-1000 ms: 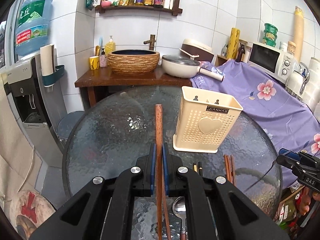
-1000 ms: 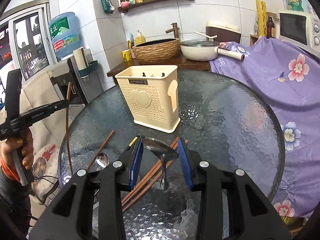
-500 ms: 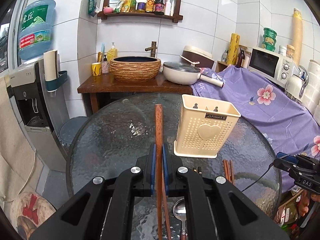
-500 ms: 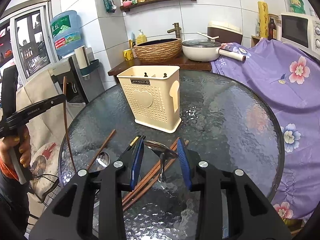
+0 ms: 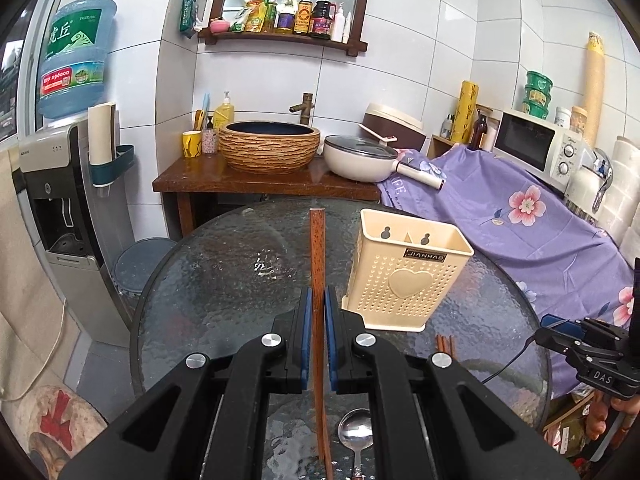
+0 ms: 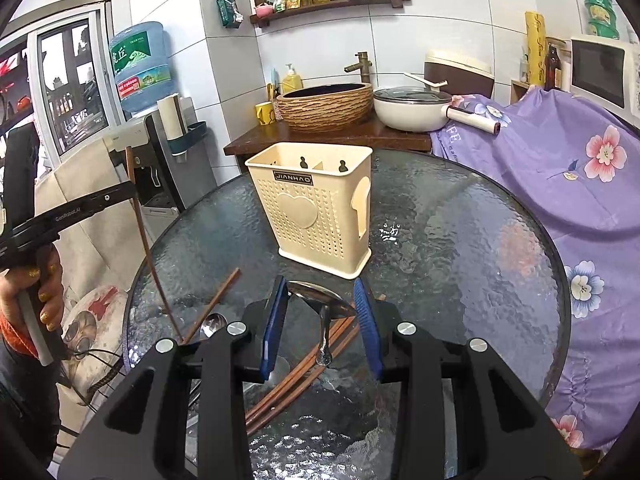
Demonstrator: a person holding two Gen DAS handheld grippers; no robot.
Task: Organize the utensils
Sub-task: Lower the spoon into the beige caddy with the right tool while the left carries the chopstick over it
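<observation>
- Holding one wooden chopstick in your left tool, you had the pads fully pinched on its shaft, long axis running straight out ahead, blunt end up.
- Your right tool was part-closed around a metal spoon; bowl sat across between the pads, handle hung down. Looked gripped, pad contact hard to confirm.
- Cream utensil holder stood upright on the glass bench, mouth open upward, divider showing two compartments.
- Key relation: holder lay just right of and ahead of your left tool's chopstick; from your right tool it sat dead ahead, slightly left. Right tool looked a bit nearer.
- Chopstick needed tipping more vertical before dropping into a compartment, my guess.
- Left on the bench: loose chopsticks under your right tool, one more chopstick and a second spoon toward the left.
- Risk: long stick snagging the holder rim.
</observation>
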